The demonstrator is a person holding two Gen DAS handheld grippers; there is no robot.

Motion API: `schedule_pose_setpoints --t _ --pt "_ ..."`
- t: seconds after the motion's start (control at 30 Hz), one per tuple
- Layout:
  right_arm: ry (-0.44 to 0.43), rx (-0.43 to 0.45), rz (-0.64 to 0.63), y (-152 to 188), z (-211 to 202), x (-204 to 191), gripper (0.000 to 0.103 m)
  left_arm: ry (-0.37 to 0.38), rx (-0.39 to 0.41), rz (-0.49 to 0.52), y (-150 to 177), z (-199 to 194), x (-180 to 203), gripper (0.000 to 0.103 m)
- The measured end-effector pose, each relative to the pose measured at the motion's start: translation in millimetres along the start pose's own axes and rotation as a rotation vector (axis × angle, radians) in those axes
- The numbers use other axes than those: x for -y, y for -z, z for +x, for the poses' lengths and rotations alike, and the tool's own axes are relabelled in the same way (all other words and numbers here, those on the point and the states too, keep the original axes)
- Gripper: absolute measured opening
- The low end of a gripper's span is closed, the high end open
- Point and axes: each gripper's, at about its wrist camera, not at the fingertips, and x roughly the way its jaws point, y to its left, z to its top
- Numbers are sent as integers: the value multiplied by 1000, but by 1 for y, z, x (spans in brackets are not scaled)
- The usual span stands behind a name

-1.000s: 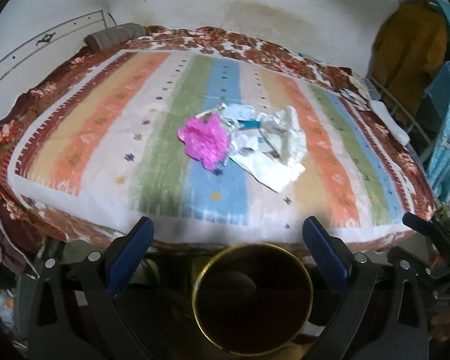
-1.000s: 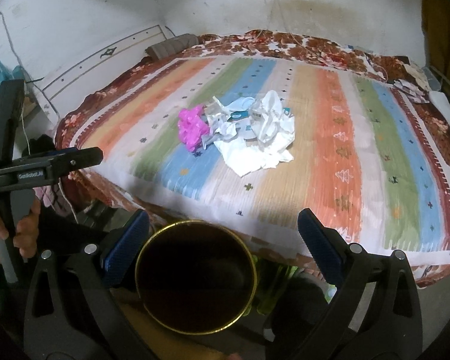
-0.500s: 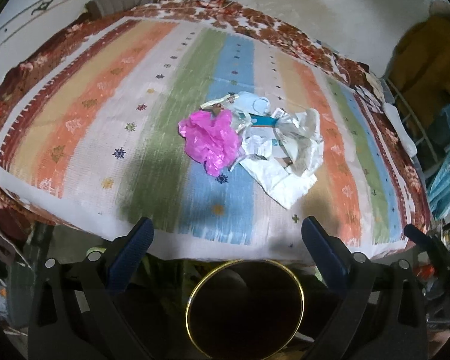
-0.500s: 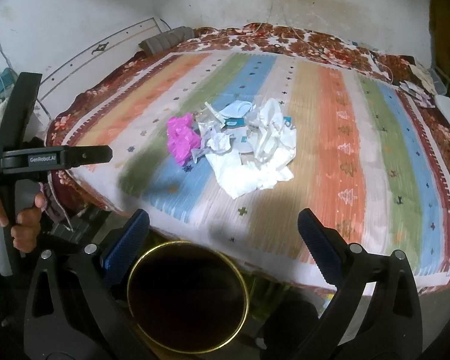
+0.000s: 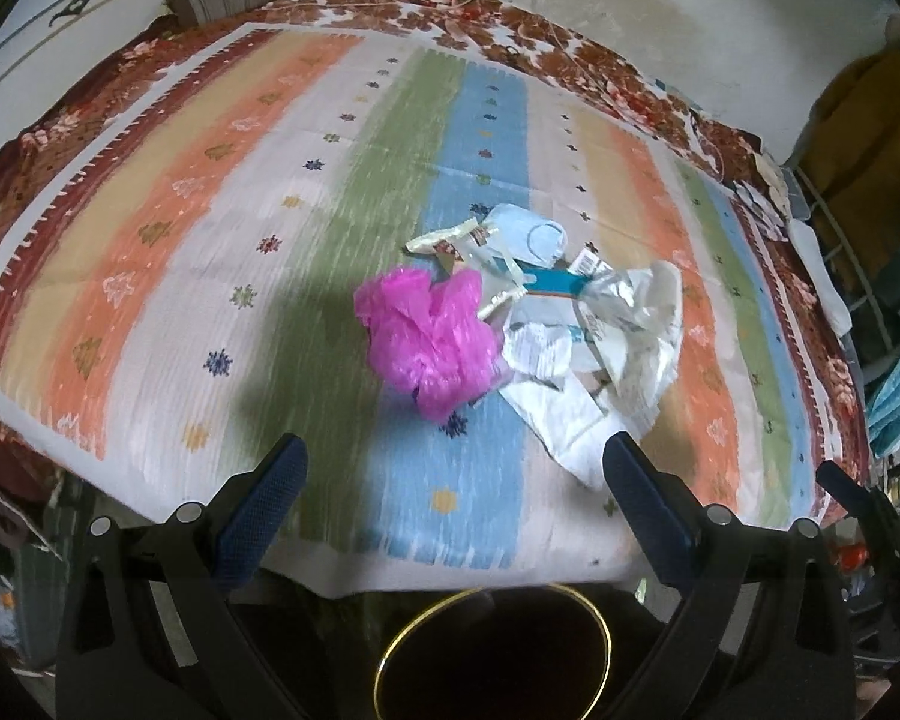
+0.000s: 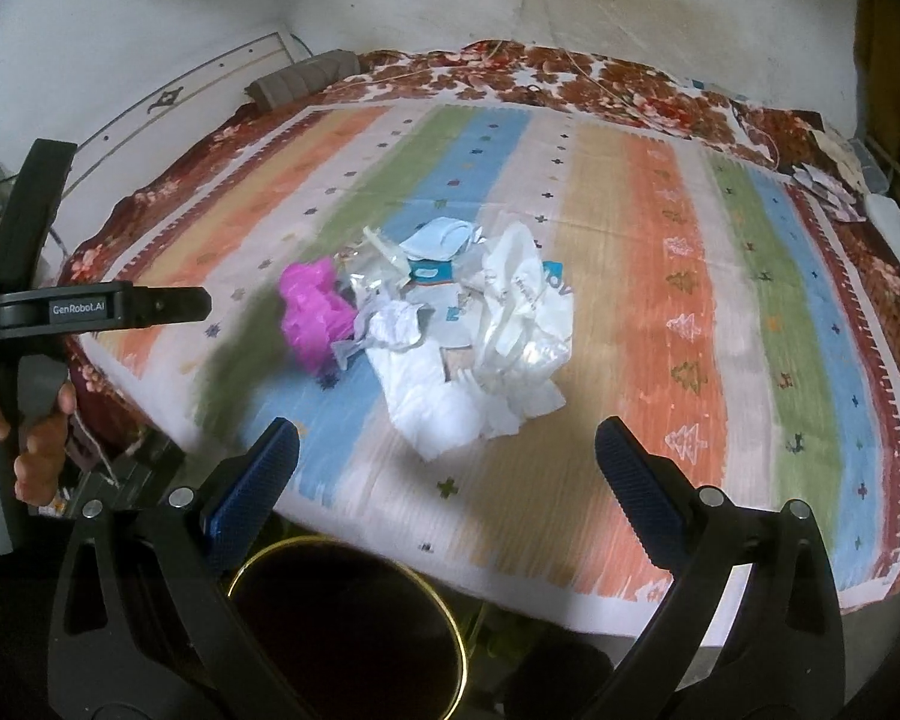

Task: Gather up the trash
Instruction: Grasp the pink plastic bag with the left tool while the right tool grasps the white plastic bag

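The trash heap sits near the middle of the striped bedspread (image 5: 222, 276), and everything else is placed from it. To its left edge belongs a crumpled pink plastic bag (image 5: 429, 342), touching the white pieces beside it. Just right of the pink bag lie crinkled wrappers (image 5: 540, 300) with a teal strip among them (print too blurred to read), and a pale blue piece, possibly a face mask (image 5: 525, 234), rests at the far side of the heap. On the right side of the heap lies a crumpled white plastic bag (image 6: 522, 324), spreading toward the near edge of the bed.

Nearer than the heap, below the bed's edge, stands a dark bin with a gold rim (image 5: 492, 654).

The left gripper (image 5: 453, 468) hovers short of the heap, its jaws wide apart and empty. In the right wrist view it shows at the far left, well apart from the heap, held in a hand (image 6: 36, 444). The right gripper (image 6: 447, 450) likewise hangs before the heap with jaws spread and nothing between them
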Motion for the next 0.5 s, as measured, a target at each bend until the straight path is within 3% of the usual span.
schedule_pose_setpoints --t 0.5 --pt "45 -49 25 -33 68 20 87 14 -46 -65 -38 58 -14 87"
